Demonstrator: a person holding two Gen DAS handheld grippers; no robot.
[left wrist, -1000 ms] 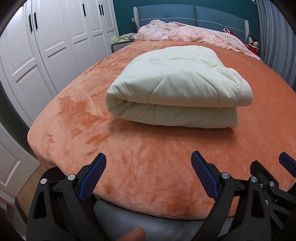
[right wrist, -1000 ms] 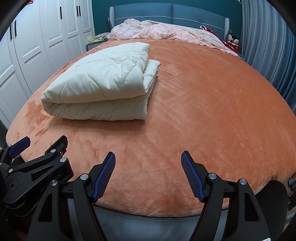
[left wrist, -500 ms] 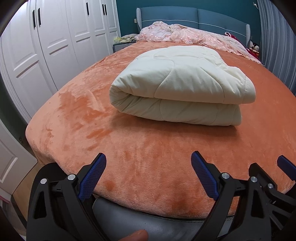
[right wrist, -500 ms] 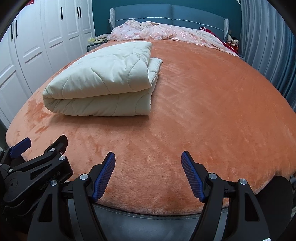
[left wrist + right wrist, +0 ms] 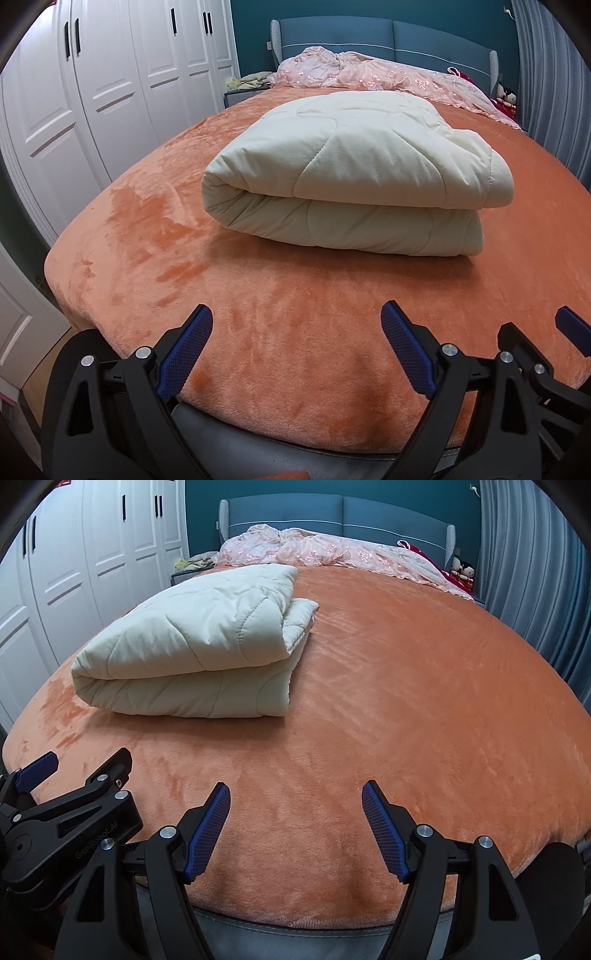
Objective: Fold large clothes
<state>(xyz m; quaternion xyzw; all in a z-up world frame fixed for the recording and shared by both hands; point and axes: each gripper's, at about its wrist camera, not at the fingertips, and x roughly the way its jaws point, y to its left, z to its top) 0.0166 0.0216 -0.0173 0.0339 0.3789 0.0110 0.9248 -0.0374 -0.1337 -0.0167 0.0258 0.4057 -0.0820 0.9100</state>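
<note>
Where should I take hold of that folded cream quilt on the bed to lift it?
Probably grip the folded cream quilt at its rounded fold end, coming from the wardrobe side. There the layers wrap into one closed roll; the opposite end shows loose stacked edges that would likely splay.

The bed (image 5: 295, 332) is covered by an orange plush blanket (image 5: 406, 701) that spans its full surface and drops over the near edge. A cream quilt (image 5: 351, 177), folded into a thick two-layer bundle, lies directly on the blanket, left of centre. Its rounded fold faces left; its open edges face right. A pink floral cover (image 5: 332, 554) lies crumpled across the far end, against the blue headboard (image 5: 388, 40). The right half of the blanket carries nothing.
</note>
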